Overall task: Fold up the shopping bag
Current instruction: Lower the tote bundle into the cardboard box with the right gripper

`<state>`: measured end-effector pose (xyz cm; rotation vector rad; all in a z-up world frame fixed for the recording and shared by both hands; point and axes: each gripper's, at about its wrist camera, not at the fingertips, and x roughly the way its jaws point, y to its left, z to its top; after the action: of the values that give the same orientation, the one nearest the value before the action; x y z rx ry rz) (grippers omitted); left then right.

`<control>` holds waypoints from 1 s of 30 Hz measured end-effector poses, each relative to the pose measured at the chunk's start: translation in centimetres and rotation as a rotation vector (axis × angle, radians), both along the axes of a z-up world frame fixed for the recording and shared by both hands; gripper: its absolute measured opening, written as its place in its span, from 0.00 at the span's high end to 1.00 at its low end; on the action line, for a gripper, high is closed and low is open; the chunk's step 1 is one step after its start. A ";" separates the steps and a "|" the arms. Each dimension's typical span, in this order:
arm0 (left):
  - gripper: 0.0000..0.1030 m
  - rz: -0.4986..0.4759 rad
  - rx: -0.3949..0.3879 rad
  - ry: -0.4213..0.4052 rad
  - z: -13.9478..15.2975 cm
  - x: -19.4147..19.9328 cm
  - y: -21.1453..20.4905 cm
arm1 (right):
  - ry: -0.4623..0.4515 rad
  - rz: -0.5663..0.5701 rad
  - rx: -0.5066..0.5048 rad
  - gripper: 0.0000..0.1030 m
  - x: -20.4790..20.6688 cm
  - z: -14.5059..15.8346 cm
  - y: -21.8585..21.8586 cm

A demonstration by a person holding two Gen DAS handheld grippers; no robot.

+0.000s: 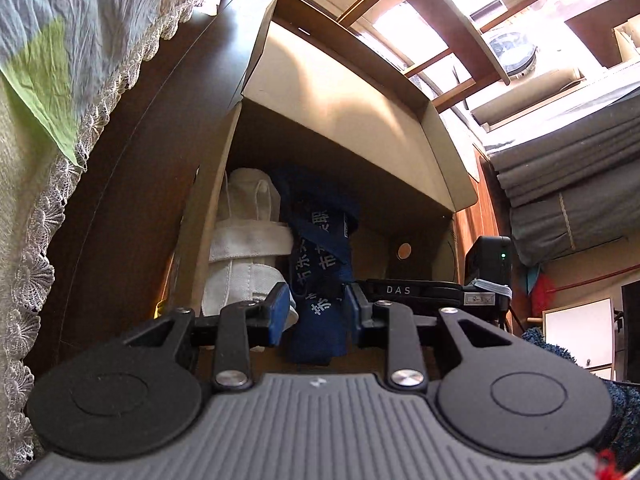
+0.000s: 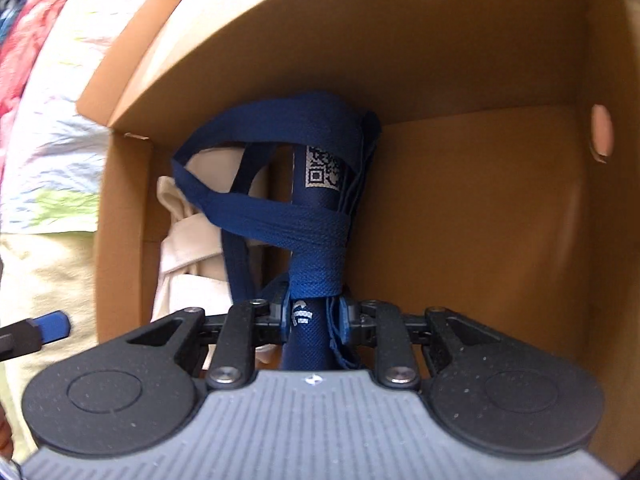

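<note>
Seen only from the left wrist: wooden beams and bright panes (image 1: 420,32) at upper right, grey cushions (image 1: 568,152) at right, a lace-edged cloth (image 1: 80,80) down the left, and the other tool's black camera block with a green light (image 1: 490,258) at mid right. Seen only from the right wrist: the cardboard box (image 2: 460,208) filling most of the frame, a round hole in its right wall (image 2: 601,132), pink fabric (image 2: 36,28) at upper left, a QR label (image 2: 324,168) at centre.

Rolled navy shopping bag (image 2: 320,220) at centre of both views, inside the box, bound by its own straps, just beside a white rolled bag (image 1: 244,248) on its left.

Both tools angled downward into the box. Left gripper (image 1: 318,308) at lower centre, fingers narrow, clamping the navy roll's near end. Right gripper (image 2: 314,316) likewise narrow, gripping the same roll.
</note>
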<state>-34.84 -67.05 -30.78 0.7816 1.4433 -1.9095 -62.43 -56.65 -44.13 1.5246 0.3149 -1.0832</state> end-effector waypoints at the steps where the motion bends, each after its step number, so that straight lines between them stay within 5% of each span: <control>1: 0.66 -0.013 0.001 -0.003 -0.1 -0.2 0.0 | -0.015 0.010 -0.009 0.80 0.1 -0.2 -0.1; 12: 0.66 -0.288 -0.062 -0.153 -1.4 -6.4 0.0 | -0.218 -0.047 0.010 0.80 -1.1 -3.5 0.4; 22: 0.66 -0.553 -0.118 -0.241 -3.6 -12.8 0.9 | -0.207 -0.004 0.003 0.81 -0.1 -3.5 0.1; 30: 0.66 -0.657 -0.134 -0.304 -5.4 -14.8 1.4 | -0.210 -0.010 0.047 0.80 0.6 -3.2 -0.1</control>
<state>-49.63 -65.63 -36.23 1.5423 0.9207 -2.1879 -61.78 -56.79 -47.34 1.6673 0.1889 -0.9197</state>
